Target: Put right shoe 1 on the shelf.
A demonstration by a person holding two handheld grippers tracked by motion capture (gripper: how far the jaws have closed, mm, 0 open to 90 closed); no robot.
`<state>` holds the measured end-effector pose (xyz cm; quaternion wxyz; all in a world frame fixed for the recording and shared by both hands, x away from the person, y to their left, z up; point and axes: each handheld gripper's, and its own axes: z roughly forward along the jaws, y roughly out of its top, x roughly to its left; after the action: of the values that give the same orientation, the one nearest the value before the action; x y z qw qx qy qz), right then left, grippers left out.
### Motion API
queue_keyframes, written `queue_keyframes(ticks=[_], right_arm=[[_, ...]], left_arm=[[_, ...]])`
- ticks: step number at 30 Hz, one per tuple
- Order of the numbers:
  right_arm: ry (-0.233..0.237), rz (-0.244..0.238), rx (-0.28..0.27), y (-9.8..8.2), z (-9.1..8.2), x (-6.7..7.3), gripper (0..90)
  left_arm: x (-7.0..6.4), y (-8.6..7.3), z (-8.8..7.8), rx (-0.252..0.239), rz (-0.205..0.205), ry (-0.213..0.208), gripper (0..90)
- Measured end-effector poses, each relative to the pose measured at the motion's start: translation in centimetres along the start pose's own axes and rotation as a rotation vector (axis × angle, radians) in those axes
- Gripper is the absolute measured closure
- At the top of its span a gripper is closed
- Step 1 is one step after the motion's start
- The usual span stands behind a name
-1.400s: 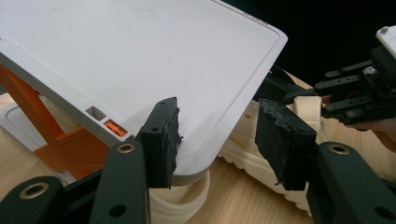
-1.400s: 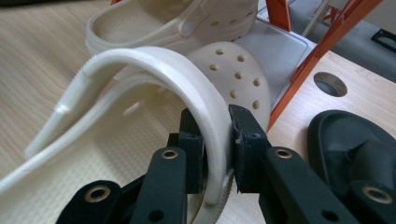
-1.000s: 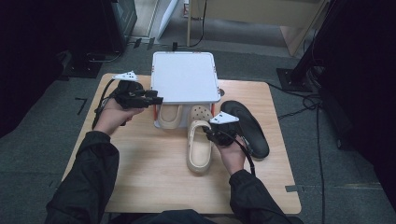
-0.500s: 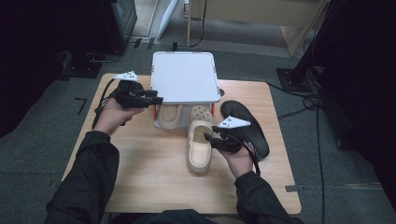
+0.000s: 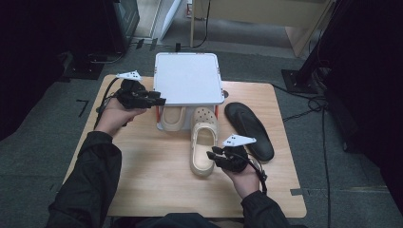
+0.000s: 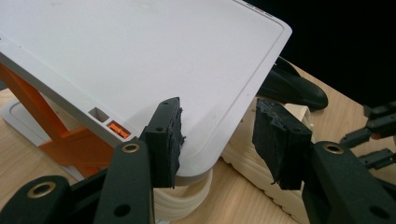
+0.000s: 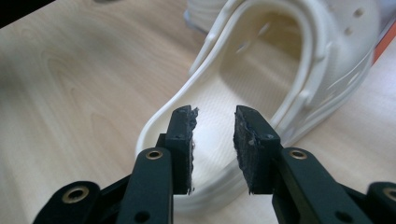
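Right gripper (image 7: 212, 140) over clog (image 5: 203, 147) heel mid-worktop (image 5: 157, 190), jaws closing, gripping nothing. Left gripper (image 6: 217, 135) open at white lid's (image 5: 187, 78) corner, closing slightly.

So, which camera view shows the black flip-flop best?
The high view: the whole black flip-flop lies visible on the table, right of the cream clog. The left gripper view shows one end of it.

I see pale matt wooden table (image 5: 157, 180) | cream smooth foam-like clog (image 5: 203, 145) | white satin plastic shelf top (image 5: 187, 78) | rough black pads (image 7: 182, 140)
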<state>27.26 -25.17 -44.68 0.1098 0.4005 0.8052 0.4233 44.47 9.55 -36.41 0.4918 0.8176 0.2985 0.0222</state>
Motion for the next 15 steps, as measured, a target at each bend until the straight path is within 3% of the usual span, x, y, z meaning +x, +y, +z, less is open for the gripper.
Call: queue_keyframes(ticks=[15], right_arm=[[0.070, -0.018, 0.079, -2.9, 0.6, 2.9, 73.8]], left_arm=[[0.1, 0.0, 0.0, -0.001, 0.008, 0.031, 57.4]])
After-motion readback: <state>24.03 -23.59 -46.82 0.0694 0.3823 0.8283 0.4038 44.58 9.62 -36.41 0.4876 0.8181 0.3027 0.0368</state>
